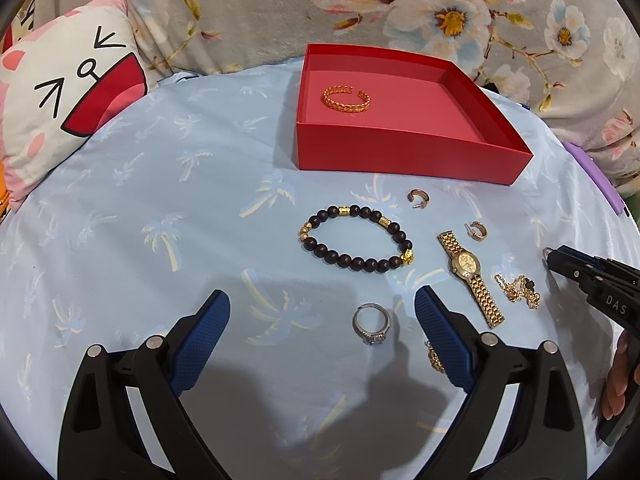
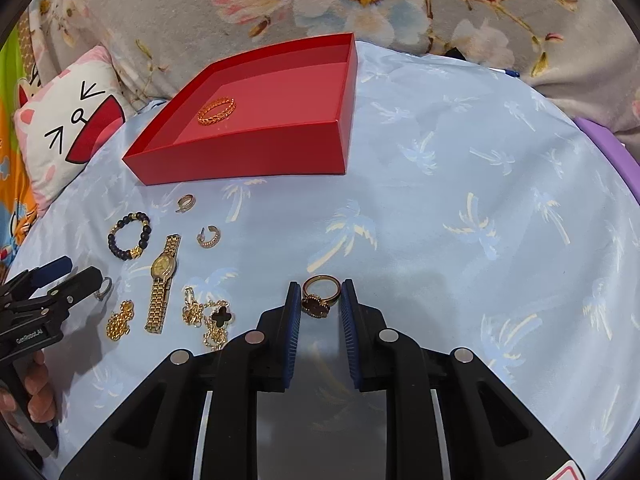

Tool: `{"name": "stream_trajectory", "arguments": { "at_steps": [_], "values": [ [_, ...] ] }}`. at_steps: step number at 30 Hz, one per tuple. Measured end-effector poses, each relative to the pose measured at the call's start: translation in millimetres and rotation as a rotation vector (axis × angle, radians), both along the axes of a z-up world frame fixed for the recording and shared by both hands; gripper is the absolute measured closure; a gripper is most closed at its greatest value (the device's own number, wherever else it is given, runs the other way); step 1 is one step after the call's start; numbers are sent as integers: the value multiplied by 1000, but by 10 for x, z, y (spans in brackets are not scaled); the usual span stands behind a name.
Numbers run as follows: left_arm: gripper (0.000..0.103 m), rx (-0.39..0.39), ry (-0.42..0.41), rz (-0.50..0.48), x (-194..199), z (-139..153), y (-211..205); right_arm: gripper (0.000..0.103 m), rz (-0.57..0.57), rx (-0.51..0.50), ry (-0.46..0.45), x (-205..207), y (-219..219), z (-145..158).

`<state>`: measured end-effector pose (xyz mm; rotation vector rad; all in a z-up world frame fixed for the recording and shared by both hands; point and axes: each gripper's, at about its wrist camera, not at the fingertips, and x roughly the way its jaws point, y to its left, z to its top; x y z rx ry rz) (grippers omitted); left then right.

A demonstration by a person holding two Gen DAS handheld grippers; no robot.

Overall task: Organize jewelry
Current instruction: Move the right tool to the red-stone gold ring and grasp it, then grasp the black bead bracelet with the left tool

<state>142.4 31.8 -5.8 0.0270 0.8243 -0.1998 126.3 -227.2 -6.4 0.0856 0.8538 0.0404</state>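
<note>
A red box (image 1: 400, 148) (image 2: 248, 156) sits on the blue cloth and holds a gold bangle (image 1: 346, 98) (image 2: 216, 111). My left gripper (image 1: 322, 312) is open, low over the cloth, with a silver ring (image 1: 371, 325) lying between its fingers. My right gripper (image 2: 320, 300) is shut on a gold ring with a dark clover (image 2: 320, 295) and holds it above the cloth. A dark bead bracelet (image 1: 356, 238) (image 2: 129, 236), gold watch (image 1: 470, 276) (image 2: 162, 282), two hoop earrings (image 1: 418, 198) (image 1: 477, 231) and a clover chain (image 1: 518, 290) (image 2: 210, 316) lie loose.
A cat-face pillow (image 1: 60, 92) lies at the left. A floral blanket (image 1: 400, 8) runs behind the box. A small gold chain piece (image 2: 119, 322) lies next to the watch. A purple edge (image 2: 612, 144) shows at the far right.
</note>
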Motion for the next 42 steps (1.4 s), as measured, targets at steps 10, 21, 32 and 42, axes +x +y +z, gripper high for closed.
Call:
{"name": "stream_trajectory", "arguments": {
  "at_steps": [10,21,32,42],
  "values": [
    [12,41,6,-13,38,0,-114,84,16,-24,-16,-140,-2,33],
    [26,26,57,-15,430,-46,-245,84,23,-8,-4,-126,-17,20],
    [40,-73,42,14,506,10,7,84,24,1,7,-112,-17,6],
    [89,40,29,1,537,-33,-103,84,25,-2,6,-113,-14,2]
  ]
}}
